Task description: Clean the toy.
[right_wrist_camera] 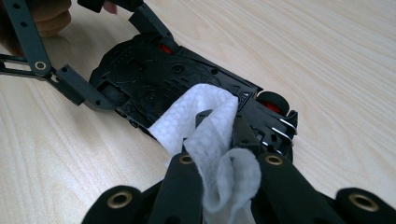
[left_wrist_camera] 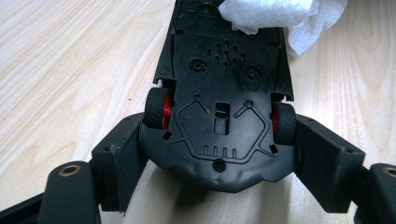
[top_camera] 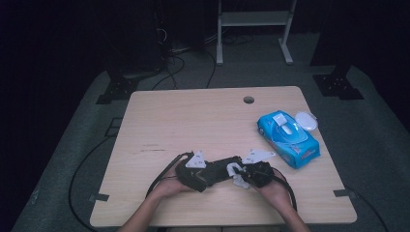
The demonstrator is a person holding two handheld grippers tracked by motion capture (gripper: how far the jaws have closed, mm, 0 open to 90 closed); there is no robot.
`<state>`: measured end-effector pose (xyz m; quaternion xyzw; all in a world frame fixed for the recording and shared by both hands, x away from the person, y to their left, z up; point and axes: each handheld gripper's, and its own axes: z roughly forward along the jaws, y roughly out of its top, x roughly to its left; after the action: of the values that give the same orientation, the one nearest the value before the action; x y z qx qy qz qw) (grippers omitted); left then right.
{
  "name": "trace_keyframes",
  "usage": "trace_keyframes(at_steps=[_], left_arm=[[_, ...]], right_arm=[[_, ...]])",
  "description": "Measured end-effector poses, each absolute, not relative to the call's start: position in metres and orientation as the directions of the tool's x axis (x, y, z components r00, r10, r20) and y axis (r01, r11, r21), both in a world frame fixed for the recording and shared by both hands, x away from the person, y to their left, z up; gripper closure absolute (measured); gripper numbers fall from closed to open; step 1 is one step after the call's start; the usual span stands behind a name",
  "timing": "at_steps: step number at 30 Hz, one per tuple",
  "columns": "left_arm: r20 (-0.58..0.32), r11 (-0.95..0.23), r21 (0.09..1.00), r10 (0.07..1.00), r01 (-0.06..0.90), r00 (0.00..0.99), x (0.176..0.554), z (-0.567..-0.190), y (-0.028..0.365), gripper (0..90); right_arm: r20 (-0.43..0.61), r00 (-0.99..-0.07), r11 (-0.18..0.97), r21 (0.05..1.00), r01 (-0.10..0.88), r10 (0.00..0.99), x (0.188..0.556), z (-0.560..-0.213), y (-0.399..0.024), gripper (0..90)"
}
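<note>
Toy car (left_wrist_camera: 219, 107) lies upside down on the worktop (top_camera: 193, 121), near the front edge between the person's hands, black underside up, red-hubbed wheels showing. Left claw (left_wrist_camera: 219, 154) is clamped across one end of the car, jaws pressing the body just by the two wheels there, partly closed to car width. Right claw (right_wrist_camera: 219, 140) is closed on a white wipe (right_wrist_camera: 205, 121), folded over the jaw tips and pressed on the chassis toward the other end. In the high view the car's long axis runs roughly left-right, slightly tilted, held end at the left claw (top_camera: 193, 170), free end toward the right claw (top_camera: 251, 173); which end is the nose I cannot tell for sure. Handling, as a guess: car is light, stiff hard plastic, a bit slick, wheels roll, so hold on the body sides, not the tyres; thin trim at the free end looks breakable. Wipe is soft, limp, probably damp, bunches easily, pinch on a fold as now. Blue wipes pack (top_camera: 288, 138) sits well apart at the right side of the worktop, flap open, white lid (top_camera: 306, 120) just beside it.
</note>
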<state>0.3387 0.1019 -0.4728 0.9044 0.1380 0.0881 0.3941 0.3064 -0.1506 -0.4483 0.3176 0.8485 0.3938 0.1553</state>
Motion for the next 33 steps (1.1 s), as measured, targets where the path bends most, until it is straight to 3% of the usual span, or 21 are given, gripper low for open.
trace_keyframes(at_steps=[6,8,16,22,28,33], left_arm=[[0.067,-0.660,0.732,0.314,0.166,0.947,0.338,-0.473,0.101,23.7],[0.067,-0.659,0.733,0.314,0.167,0.947,0.338,-0.473,0.101,23.7],[0.064,-0.659,0.733,0.314,0.169,0.947,0.339,-0.473,0.102,23.7],[0.066,-0.661,0.731,0.313,0.167,0.947,0.339,-0.472,0.101,23.7],[0.063,-0.660,0.732,0.314,0.170,0.947,0.339,-0.472,0.101,23.7],[0.056,-0.653,0.737,0.318,0.176,0.946,0.339,-0.473,0.099,23.7]], right_arm=[[-0.021,-0.782,0.512,0.766,0.388,0.623,0.302,-0.448,-0.142,84.2],[-0.067,-0.784,0.544,0.756,0.365,0.618,0.302,-0.447,-0.141,84.2],[-0.022,-0.686,0.464,0.753,0.467,0.727,0.313,-0.447,-0.175,84.3],[-0.037,-0.742,0.502,0.759,0.415,0.670,0.307,-0.446,-0.160,84.2],[-0.007,-0.715,0.473,0.754,0.456,0.699,0.310,-0.446,-0.171,84.2],[0.015,-0.796,0.509,0.762,0.401,0.605,0.300,-0.446,-0.143,84.2]])
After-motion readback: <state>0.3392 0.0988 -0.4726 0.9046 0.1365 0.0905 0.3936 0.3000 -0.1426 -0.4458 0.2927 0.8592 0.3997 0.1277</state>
